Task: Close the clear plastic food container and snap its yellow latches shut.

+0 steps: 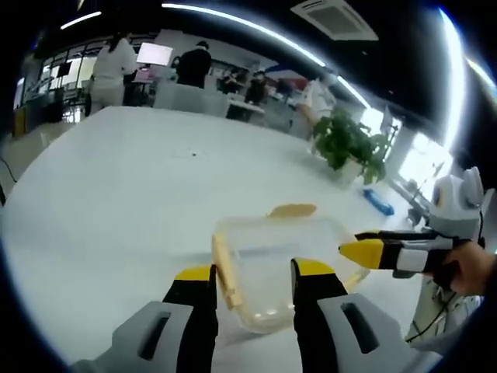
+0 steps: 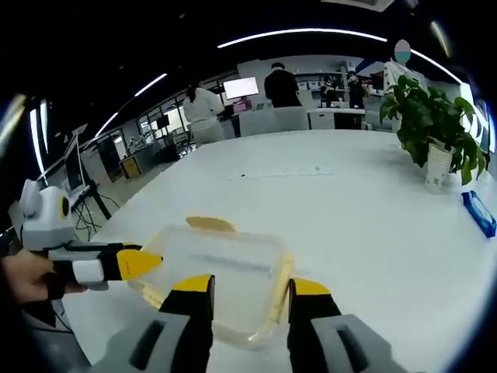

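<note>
A clear plastic food container (image 1: 268, 252) (image 2: 221, 264) lies on the white table (image 1: 132, 194), its lid resting on top. A short yellow latch (image 1: 292, 210) (image 2: 210, 224) sticks out flat from one end. A long yellow latch (image 1: 224, 272) (image 2: 278, 286) runs along one side. My left gripper (image 1: 255, 272) is open, its jaws standing either side of the container's near edge and the long latch. My right gripper (image 2: 252, 286) is open too, over the opposite edge. Each comes into the other's view from the side, the right gripper (image 1: 363, 252) and the left gripper (image 2: 140, 263), yellow tip at the container's rim.
A potted plant (image 1: 349, 148) (image 2: 435, 132) and a blue object (image 1: 378, 200) (image 2: 480, 214) stand on the table's far side. A hand (image 1: 470, 272) holds the right gripper. Several people and desks fill the back of the room. The table edge runs close behind the container (image 2: 101, 311).
</note>
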